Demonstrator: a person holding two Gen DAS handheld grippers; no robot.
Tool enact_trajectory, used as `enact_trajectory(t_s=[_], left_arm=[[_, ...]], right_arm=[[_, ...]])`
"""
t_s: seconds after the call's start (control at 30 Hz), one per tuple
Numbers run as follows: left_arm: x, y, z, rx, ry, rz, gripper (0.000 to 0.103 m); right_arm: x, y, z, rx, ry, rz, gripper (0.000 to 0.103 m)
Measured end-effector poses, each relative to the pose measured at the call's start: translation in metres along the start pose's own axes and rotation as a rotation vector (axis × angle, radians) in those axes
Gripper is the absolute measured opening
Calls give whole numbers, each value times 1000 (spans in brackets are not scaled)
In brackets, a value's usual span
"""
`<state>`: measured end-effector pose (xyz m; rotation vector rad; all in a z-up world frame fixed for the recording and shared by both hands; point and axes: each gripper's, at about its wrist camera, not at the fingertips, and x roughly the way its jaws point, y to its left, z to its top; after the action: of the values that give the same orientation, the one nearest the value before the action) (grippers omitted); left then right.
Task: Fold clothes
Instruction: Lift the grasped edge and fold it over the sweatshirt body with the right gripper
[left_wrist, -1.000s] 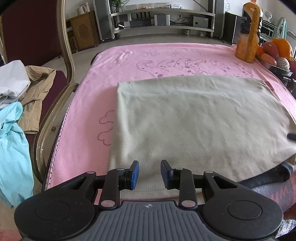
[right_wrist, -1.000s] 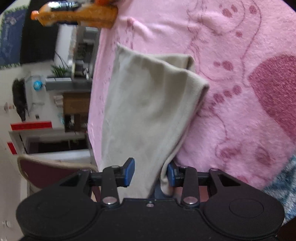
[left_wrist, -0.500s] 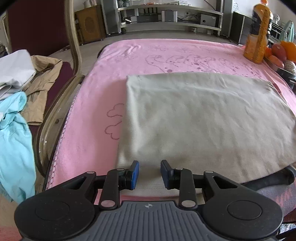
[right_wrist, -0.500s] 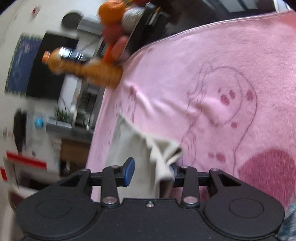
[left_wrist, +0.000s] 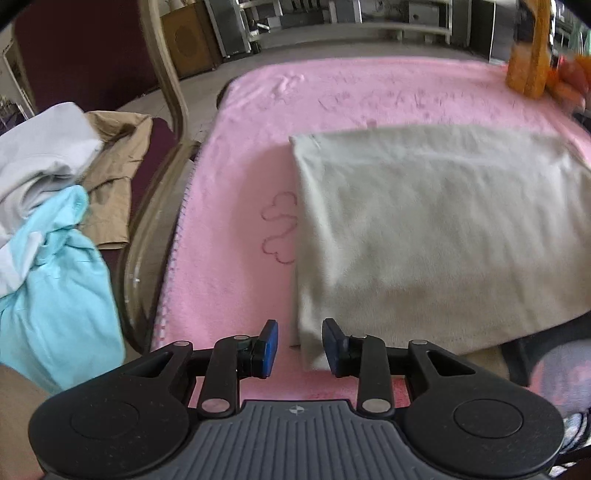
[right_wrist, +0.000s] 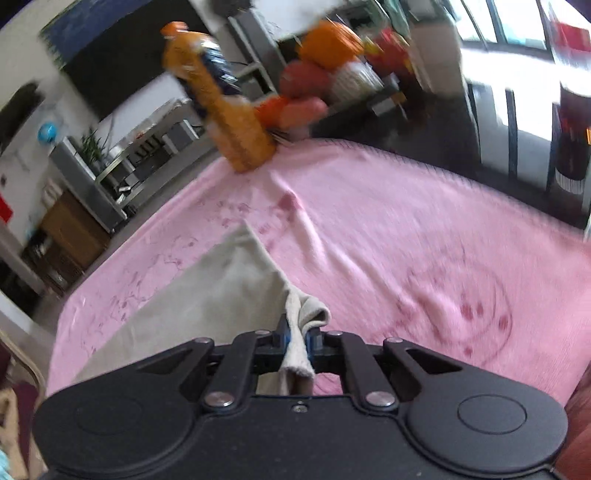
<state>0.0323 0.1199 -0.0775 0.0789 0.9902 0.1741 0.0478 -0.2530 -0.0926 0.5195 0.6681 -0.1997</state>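
While the right gripper (right_wrist: 297, 338), jaws just closed, pinches the near-right corner of the beige garment (left_wrist: 424, 229) lying half-folded on the pink blanket (left_wrist: 236, 206), the left gripper (left_wrist: 300, 345) sits part-open w/ near-left corner unpinched; step: corner grab; next: left must clamp.

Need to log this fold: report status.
Right tongs just closed, pinching the beige folded cloth's corner. Left tongs open over its near corner, not gripping. Orange juice bottle stands clear.

Motion blur smears the orange bottle (right_wrist: 221, 110) and fruit (right_wrist: 314, 77); the frame edge crops the beige cloth (left_wrist: 443, 229).
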Motion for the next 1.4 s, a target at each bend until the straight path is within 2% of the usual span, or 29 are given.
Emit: enact_trajectory(t_s=[0.1,0.17,0.27,0.37,0.53,0.63,0.73,0.8,0.9,1.03,1.2,1.3,1.33,1.4], left_arm=[[-20,24,6,-54,-31,-50,35],[-26,37,9,-56,-38,-54,35],[-26,53,9,-48,-34,-23,35],[-20,67,6,-96,-20,-8,35],[-16,85,-1,-179,-15,7,35],[-16,95,-3,-230,-20,-1,35],[-15,99,-4,-260,-16,-8,35],[-16,99,-3,-263,-20,-8,35],[-17,97,-2,-265,-27,-10,35],[-16,99,-1,-279,-31,-15,35],[-15,104,-3,-301,-25,-12,35],[-15,106,-4,-315,-19,-10,35],[-14,106,-4,-317,-18,-11,35],[-15,108,-4,-323,-22,-17,35]], right_arm=[[-18,33,4,-133,-58,8,6],[-29,58,3,-206,-90,32,6],[-42,105,-8,-319,-118,101,6],[-51,160,-39,-485,-126,214,6],[-39,234,-109,-769,-40,367,6],[-12,256,-144,-867,96,381,6],[9,260,-160,-877,162,360,6],[10,259,-156,-847,181,362,6],[-2,256,-139,-751,161,410,6],[-24,260,-129,-707,110,489,6],[-27,270,-141,-785,125,510,6],[-17,272,-150,-857,201,507,7],[-12,273,-152,-882,239,509,13],[-9,268,-151,-891,318,587,18]])
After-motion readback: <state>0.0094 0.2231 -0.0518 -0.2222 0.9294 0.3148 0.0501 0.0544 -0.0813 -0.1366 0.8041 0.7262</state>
